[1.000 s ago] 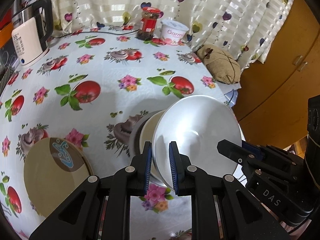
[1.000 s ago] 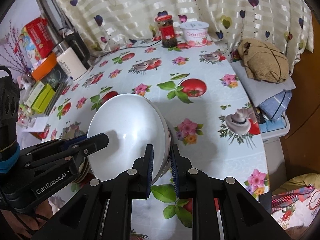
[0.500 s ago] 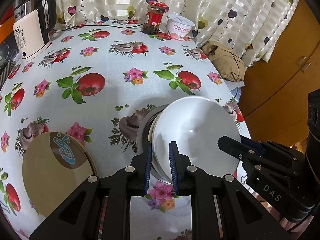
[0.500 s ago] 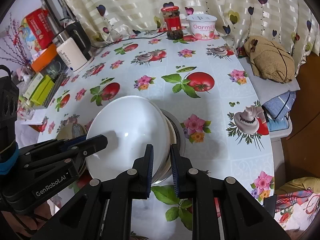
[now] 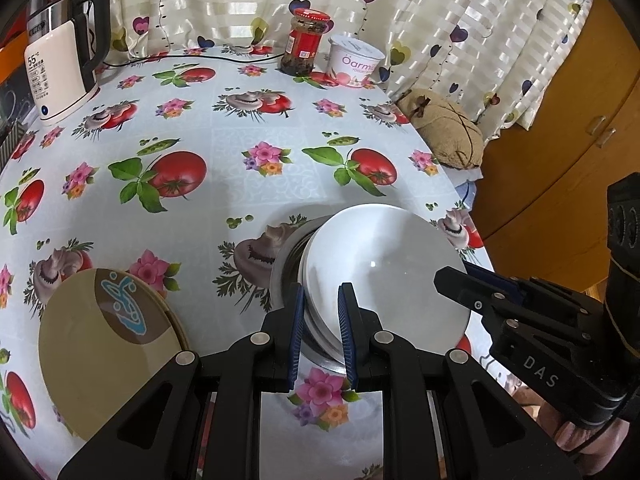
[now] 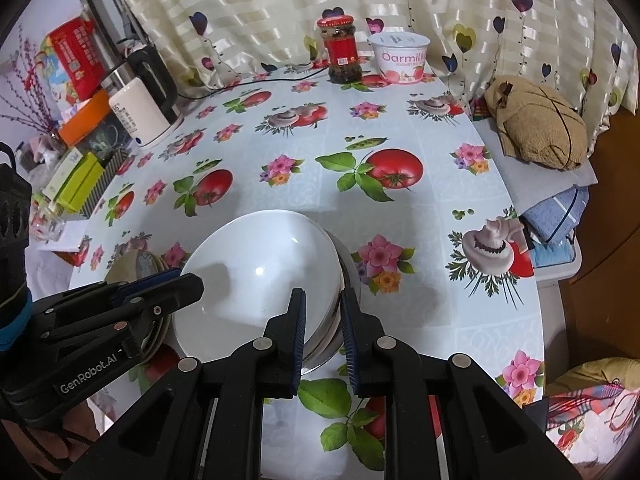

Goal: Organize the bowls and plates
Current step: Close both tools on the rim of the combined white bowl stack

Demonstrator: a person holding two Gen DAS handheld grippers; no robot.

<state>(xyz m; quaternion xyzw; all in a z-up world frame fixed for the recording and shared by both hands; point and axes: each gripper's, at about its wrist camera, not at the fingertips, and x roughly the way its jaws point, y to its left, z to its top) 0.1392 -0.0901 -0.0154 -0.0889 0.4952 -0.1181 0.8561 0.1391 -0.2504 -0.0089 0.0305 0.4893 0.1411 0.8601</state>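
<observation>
Both tools clenched on one white bowl (image 5: 384, 268), opposite rims: left tool (image 5: 319, 334) at its 9 o'clock edge, right tool (image 6: 323, 334) at 3 o'clock. Bowl sits in a metal bowl (image 5: 286, 264) on the desk (image 5: 240, 128). Tan plates (image 5: 104, 356) lie at 9 o'clock, nearer the left tool.

— What have you got in front of your right gripper (image 6: 322, 334)?

— Your blue pads clamp the near rim of the white bowl stack (image 6: 260, 280), which sits on the flowered tablecloth (image 6: 400, 128).

— And the other side?

— Your left gripper (image 6: 188, 280) reaches the stack's left rim. Behind it lie tan plates (image 6: 140, 266). Far back stand a red-lidded jar (image 6: 340, 50), a yogurt tub (image 6: 400, 58) and a kettle (image 6: 142, 110).
</observation>
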